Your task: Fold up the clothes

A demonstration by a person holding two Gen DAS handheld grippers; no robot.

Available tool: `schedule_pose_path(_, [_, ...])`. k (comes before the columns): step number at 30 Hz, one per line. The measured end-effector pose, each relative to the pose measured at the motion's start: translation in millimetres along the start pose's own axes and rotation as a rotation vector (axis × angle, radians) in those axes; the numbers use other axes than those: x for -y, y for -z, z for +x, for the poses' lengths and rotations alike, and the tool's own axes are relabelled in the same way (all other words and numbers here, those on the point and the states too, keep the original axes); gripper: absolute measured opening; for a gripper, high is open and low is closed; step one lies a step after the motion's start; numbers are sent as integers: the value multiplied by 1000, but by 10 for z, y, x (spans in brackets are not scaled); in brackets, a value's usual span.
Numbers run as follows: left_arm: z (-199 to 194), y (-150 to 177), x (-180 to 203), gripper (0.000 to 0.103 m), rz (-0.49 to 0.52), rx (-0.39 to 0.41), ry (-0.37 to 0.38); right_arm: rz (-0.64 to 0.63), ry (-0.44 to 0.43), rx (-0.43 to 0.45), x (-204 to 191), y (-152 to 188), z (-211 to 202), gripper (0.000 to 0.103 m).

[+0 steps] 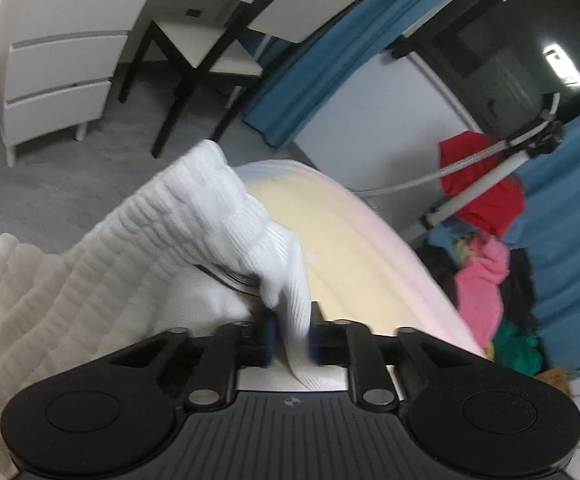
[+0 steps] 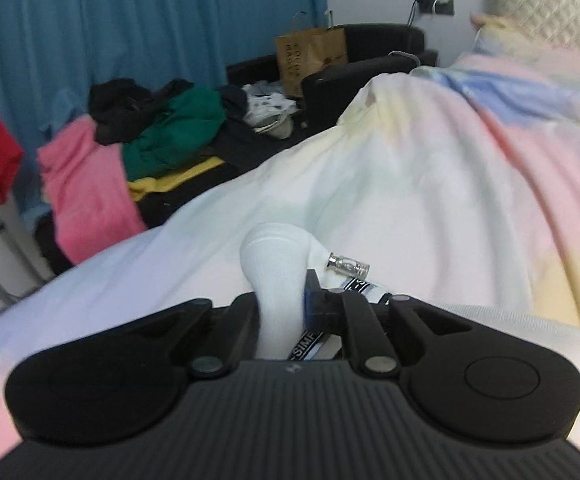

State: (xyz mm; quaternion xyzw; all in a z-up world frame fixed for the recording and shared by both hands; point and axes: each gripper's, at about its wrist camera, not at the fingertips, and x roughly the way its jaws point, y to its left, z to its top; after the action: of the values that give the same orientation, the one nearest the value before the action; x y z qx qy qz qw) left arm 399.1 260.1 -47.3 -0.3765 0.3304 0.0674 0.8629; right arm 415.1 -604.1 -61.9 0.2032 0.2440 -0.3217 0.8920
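A white ribbed knit garment hangs bunched to the left in the left wrist view, lifted above the bed. My left gripper is shut on a fold of it. In the right wrist view my right gripper is shut on a rolled white part of the same garment, just over the pastel bedspread. A printed drawstring band with a metal tip lies beside the right fingers.
A pile of pink, green, black and yellow clothes sits beside the bed, also in the left view. Blue curtains, a paper bag, a tripod with a red cloth, a chair and white drawers stand around.
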Motion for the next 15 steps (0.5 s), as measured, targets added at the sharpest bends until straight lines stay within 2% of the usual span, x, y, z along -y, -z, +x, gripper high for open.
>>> schedule_pose_path(2, [-203,86,-6,62,29,22,31,57,-49,-1,135,12,-193,22])
schedule_pose_path(3, [-324,150,4,68,47,35,38,87,-72,-3,223,37,-318,36])
schedule_pose_path(5, [-574,343,4,77,78,53,58,148,-114,-10,392,104,-571,49])
schedule_pose_path(7, [-796,576,-31,83,75,46,71,215,-171,-34,593,247,-861,52])
schedule_pose_path(9, [-969,786,-95,84,72,8,76,255,-227,-66,793,405,-1120,52])
schedule_pose_path(12, [-1201,1058,-238,84,67,-8,68,315,-283,-163,1044,687,-1427,52])
schedule_pose_path(15, [-1393,1268,-396,85,34,-34,67,451,-379,-243,1319,1079,-1688,52])
